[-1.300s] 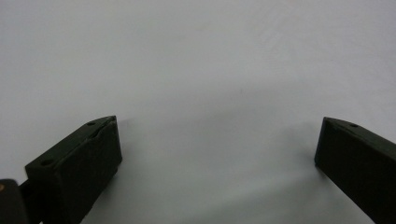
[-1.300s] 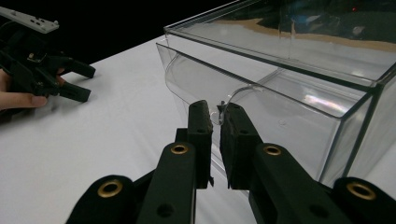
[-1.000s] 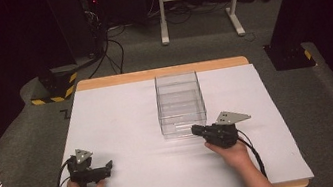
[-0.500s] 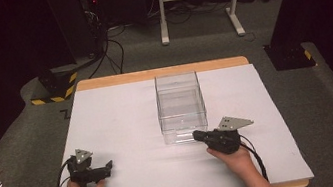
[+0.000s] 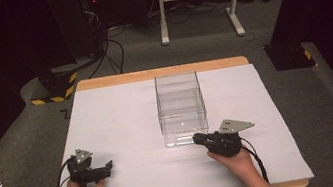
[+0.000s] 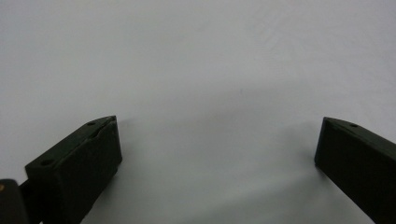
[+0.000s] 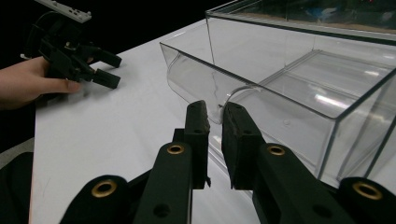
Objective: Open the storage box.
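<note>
Black grippers [image 5: 201,139], brass screws, grey plates, cables.

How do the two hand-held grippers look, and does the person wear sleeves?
Both grippers are black. The left gripper carries a small grey three-cornered plate and a black cable looping beside the hand. The right gripper has a larger grey plate and a black trailing cable; its jaws are blocky, on arms with brass-coloured rivets. Both forearms are bare, no sleeves visible.
</note>
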The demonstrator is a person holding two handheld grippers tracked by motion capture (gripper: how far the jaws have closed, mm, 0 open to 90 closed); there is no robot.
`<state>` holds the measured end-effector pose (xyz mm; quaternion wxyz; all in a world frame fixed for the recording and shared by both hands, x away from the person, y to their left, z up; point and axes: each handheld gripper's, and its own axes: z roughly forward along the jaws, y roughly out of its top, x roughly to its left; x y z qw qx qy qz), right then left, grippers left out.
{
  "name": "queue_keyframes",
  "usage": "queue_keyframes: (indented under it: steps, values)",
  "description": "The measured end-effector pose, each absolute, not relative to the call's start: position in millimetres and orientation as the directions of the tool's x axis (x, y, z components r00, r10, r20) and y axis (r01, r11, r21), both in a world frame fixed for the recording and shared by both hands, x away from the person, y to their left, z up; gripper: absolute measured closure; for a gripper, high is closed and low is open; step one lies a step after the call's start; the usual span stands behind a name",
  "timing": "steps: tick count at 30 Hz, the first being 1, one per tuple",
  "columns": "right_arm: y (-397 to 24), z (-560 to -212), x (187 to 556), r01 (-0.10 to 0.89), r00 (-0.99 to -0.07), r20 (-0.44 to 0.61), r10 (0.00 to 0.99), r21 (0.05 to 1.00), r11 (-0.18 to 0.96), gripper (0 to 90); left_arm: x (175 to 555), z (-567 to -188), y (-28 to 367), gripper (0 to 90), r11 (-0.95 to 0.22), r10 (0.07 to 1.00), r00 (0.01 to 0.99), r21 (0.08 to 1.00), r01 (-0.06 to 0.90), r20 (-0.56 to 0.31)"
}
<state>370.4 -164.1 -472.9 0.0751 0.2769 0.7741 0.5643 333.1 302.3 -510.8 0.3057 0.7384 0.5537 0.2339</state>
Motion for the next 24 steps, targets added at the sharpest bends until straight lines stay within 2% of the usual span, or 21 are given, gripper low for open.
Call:
queue_keyframes:
  steps: [5, 12, 24]
  values:
    - [-164, -473, 373, 0.343, -0.840, 0.199, 0.504, 0.916, 0.210, 79.9, 333, -511, 302, 0.6, -0.200, 0.961, 0.278, 0.711, 0.675, 0.007]
    - [-165, -473, 372, 0.339, -0.852, 0.201, 0.484, 0.916, 0.216, 84.2, 333, -511, 302, 0.7, -0.200, 0.961, 0.278, 0.711, 0.674, 0.007]
    - [-170, -473, 354, 0.332, -0.864, 0.199, 0.462, 0.916, 0.226, 85.0, 333, -511, 302, 0.6, -0.201, 0.961, 0.278, 0.710, 0.675, 0.007]
